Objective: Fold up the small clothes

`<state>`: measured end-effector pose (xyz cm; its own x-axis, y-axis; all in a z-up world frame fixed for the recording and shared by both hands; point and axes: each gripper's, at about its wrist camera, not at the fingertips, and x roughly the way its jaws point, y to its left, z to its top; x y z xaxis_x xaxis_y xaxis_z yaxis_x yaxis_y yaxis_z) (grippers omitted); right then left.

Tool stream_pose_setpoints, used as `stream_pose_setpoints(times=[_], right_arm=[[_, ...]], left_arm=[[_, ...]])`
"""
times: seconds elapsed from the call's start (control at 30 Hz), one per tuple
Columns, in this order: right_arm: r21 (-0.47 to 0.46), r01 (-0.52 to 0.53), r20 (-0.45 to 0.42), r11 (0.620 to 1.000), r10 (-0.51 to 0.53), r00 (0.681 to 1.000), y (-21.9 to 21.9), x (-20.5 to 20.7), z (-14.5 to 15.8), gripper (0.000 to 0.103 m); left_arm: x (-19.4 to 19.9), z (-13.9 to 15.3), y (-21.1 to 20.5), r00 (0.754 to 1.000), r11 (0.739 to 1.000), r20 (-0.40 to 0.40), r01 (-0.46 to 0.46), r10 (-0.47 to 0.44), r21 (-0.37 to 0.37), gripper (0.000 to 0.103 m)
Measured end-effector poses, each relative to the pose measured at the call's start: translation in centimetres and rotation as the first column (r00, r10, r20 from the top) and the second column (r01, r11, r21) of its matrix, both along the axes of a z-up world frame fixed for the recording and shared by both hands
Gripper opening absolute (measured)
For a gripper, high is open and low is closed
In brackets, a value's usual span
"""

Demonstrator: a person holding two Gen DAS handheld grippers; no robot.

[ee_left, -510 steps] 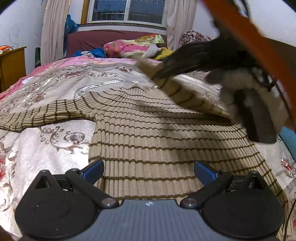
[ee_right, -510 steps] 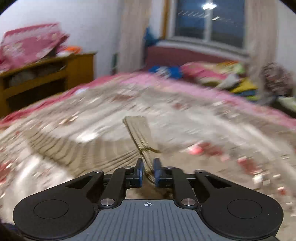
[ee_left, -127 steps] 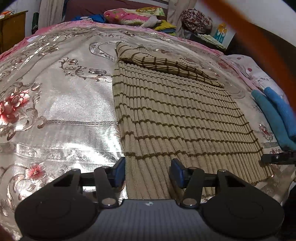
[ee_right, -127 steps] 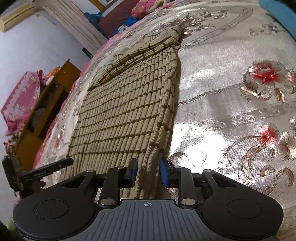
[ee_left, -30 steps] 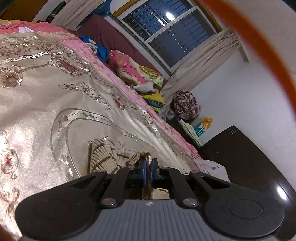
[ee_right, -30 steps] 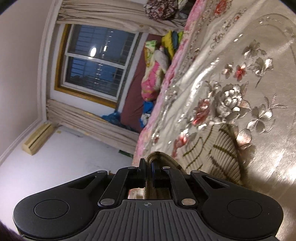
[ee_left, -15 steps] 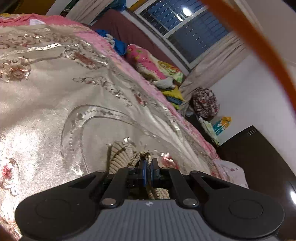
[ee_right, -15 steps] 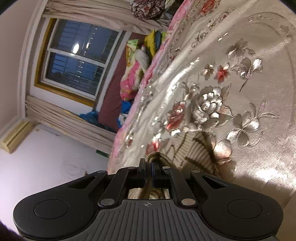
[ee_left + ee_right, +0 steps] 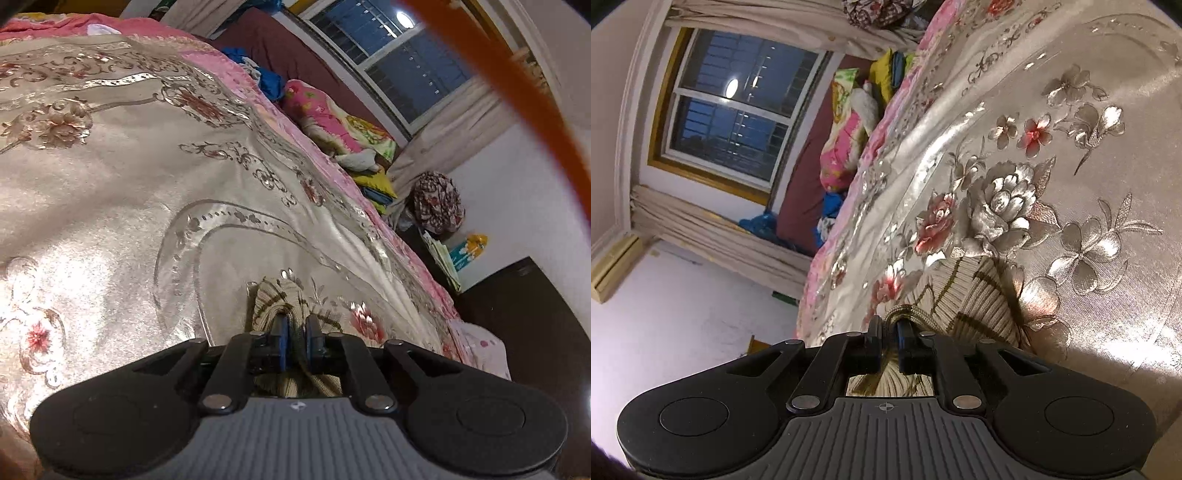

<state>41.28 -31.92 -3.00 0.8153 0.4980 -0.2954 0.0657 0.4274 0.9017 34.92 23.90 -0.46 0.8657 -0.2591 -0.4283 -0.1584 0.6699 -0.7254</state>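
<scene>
A: What do the grippers hold?
B: The left gripper [image 9: 294,341] and right gripper [image 9: 889,339] each pinch a fold of the striped sweater [image 9: 975,299], which lies on the floral bedspread [image 9: 110,192].
A: And beyond?
B: Pillows [image 9: 332,114] piled by the window [image 9: 735,114], curtains [image 9: 713,236] beside it; an orange strap [image 9: 517,96] crosses the left view.

You look across a shiny silver floral bedspread [image 9: 110,192] with a pink border. At its far edge, toward one o'clock, lie a pink floral pillow [image 9: 317,110] and crumpled blue cloth [image 9: 269,83] below a dark barred window [image 9: 388,55] with beige curtains [image 9: 454,129].
</scene>
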Motion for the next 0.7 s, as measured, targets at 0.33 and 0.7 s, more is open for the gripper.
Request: stream_pose_setpoints(times=[0.33, 0.7], right_arm=[[-0.002, 0.001, 0.020, 1.000, -0.001, 1.000, -0.6, -0.1, 1.0, 0.026], [-0.264, -0.029, -0.031, 0.964, 0.022, 0.999, 1.0, -0.3, 2.0, 0.028]], left_arm=[[-2.1, 1.6, 0.6, 0.999, 0.998, 0.019, -0.040, 0.039, 0.052, 0.027], [-2.8, 3.1, -6.1, 0.992, 0.928, 0.016, 0.112, -0.126, 0.356, 0.031]])
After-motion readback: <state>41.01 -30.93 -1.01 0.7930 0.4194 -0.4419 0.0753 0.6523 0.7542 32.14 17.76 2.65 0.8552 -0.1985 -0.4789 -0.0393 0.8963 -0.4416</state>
